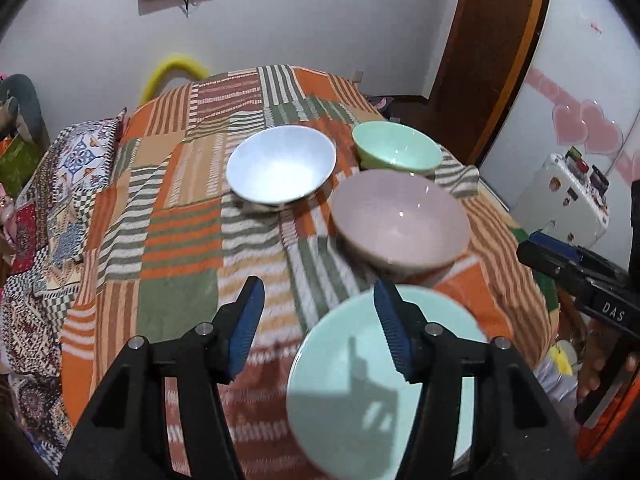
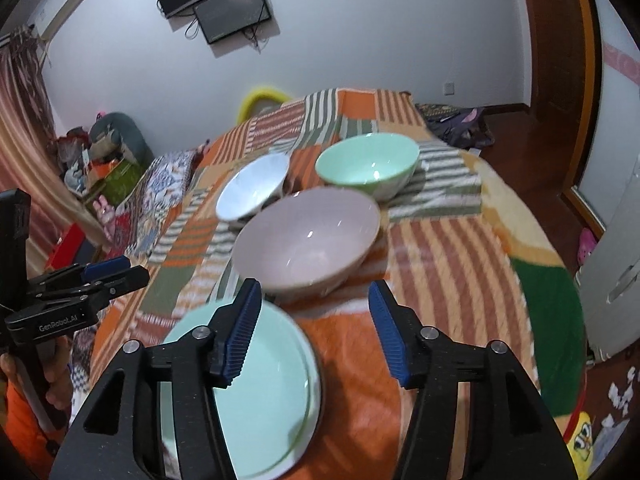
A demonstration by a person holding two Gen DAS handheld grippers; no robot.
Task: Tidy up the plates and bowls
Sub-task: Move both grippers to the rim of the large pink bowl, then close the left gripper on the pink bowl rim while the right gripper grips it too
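Both grippers spread, nothing pinched: left gripper (image 1: 318, 320), right gripper (image 2: 314, 326). Green plates (image 2: 256, 392) stacked under right's left finger, pink bowl (image 2: 308, 236) just ahead; stack looks freshly set, bowls unnested

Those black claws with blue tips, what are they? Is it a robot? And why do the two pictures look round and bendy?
No robot here: a person holds a gripper in each hand, like big tongs. Each gripper carries a camera with a very wide lens, which bends the picture.

One picture looks along the left gripper, the other along the right gripper. Each also shows the other gripper at its edge.

Both are open and hold nothing.

Below is a striped orange blanket. On it sit a white bowl, a green bowl, a pink bowl and, nearest, a mint green plate. In the right picture another rim shows at its edge, so it may lie on a second plate.
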